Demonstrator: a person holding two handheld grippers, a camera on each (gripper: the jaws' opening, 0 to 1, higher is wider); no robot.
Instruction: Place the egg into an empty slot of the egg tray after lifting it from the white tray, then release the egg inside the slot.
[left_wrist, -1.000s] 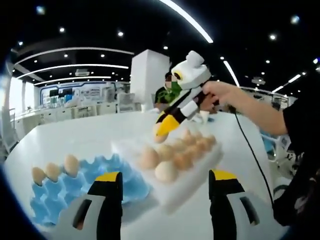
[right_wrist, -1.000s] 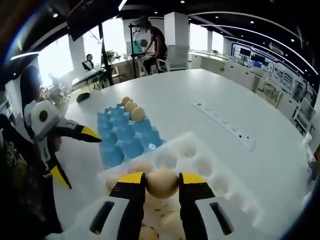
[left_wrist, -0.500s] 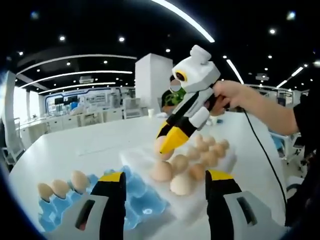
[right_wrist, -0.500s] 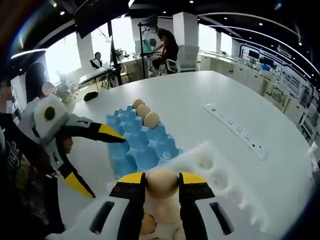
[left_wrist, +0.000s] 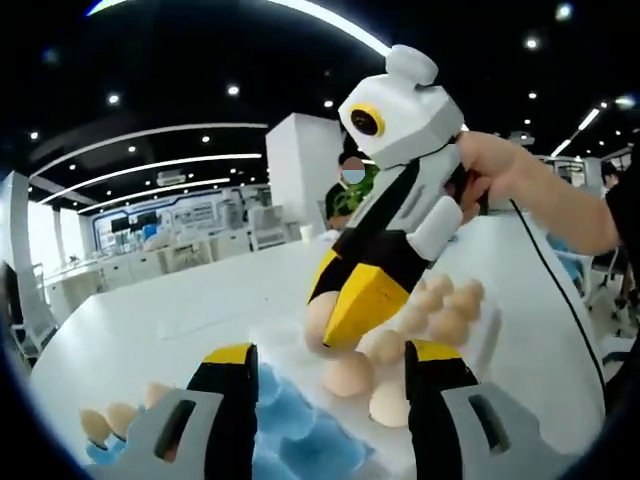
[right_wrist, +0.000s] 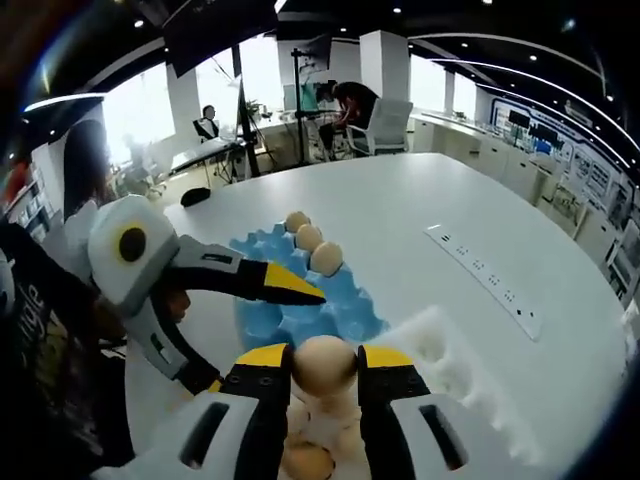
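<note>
Egg (right_wrist: 323, 364), tan and upright, is pinched between the right gripper (right_wrist: 323, 372) and its yellow-tipped fingers (right_wrist: 262, 360), raised above the white tray (right_wrist: 450, 360) (more eggs sit in that tray just below). Straight ahead of the fingers and slightly left lies the blue egg tray (right_wrist: 300, 300), its near slots empty and three eggs lined along its far edge. So the carry runs forward, away from the person, then down into a near slot. The left gripper (right_wrist: 215, 330) hovers over the blue tray's near left side, fingers spread wide and holding nothing; it may crowd the path. Beyond stretches the white bench (right_wrist: 420, 215).
</note>
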